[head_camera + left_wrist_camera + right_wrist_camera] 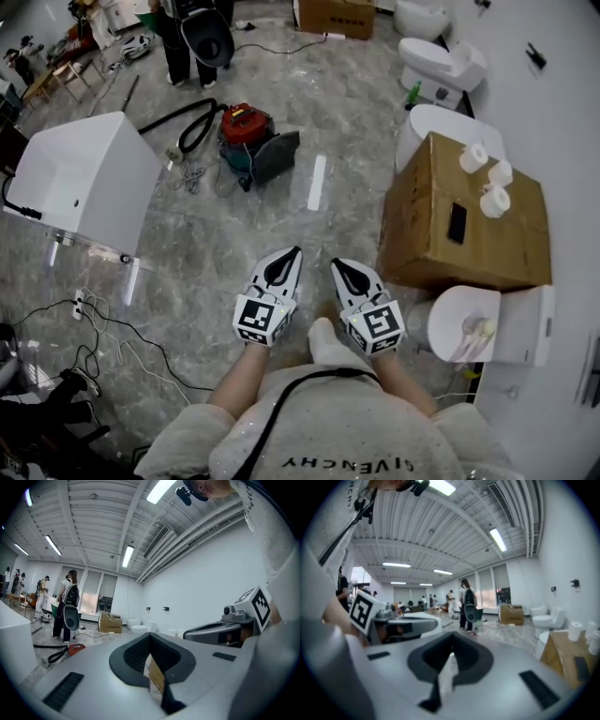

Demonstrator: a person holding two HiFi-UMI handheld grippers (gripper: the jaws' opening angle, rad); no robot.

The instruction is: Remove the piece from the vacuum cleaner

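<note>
at the approach stage, by the look of it; no contact with the red canister vacuum cleaner yet. lying on the grey stone floor well ahead, with a black hose curling off to its left and a dark flat part leaning at its right side. probably the piece to come off, though too small from here to say for sure. same vacuum cleaner low and far off in the left gripper view.

left gripper and right gripper held side by side close to the body, pointing forward, both well apart from the vacuum cleaner. fingers pressed together on each, pinching nothing; plain along the closed jaws of the left gripper and the right gripper in their own views.

next, as a judgement: move forward past the white strip, get down to floor level, spread one pair of jaws and close on the dark flat part while steadying the canister with the other. worth minding the loose cord beside the hose.
</note>
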